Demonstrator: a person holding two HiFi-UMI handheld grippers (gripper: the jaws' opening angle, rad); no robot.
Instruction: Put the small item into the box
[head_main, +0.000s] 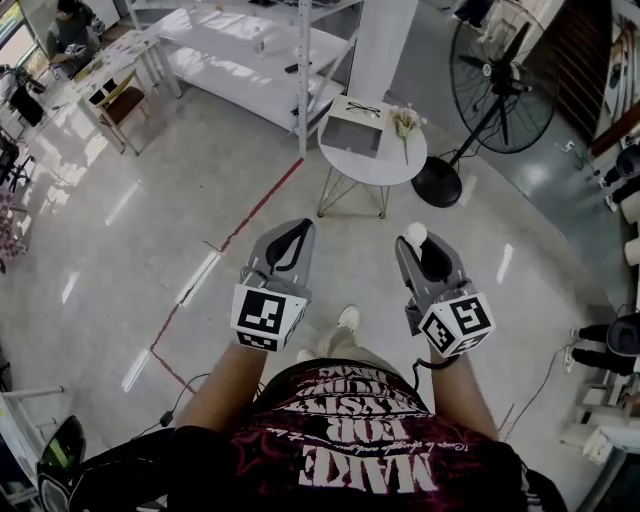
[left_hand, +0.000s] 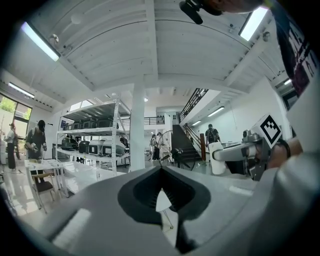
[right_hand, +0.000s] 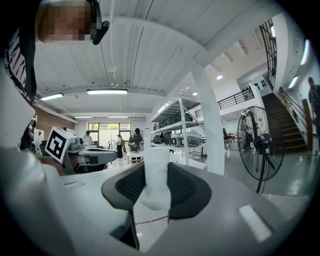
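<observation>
right tongs (right_hand: 156, 187) clenched on white item (right_hand: 156, 165), its long axis upright | left tongs (left_hand: 161, 171) closed, empty | box (head_main: 352, 132) on round worktop (head_main: 400, 165) ahead, well apart, roughly midway between both tongs
</observation>
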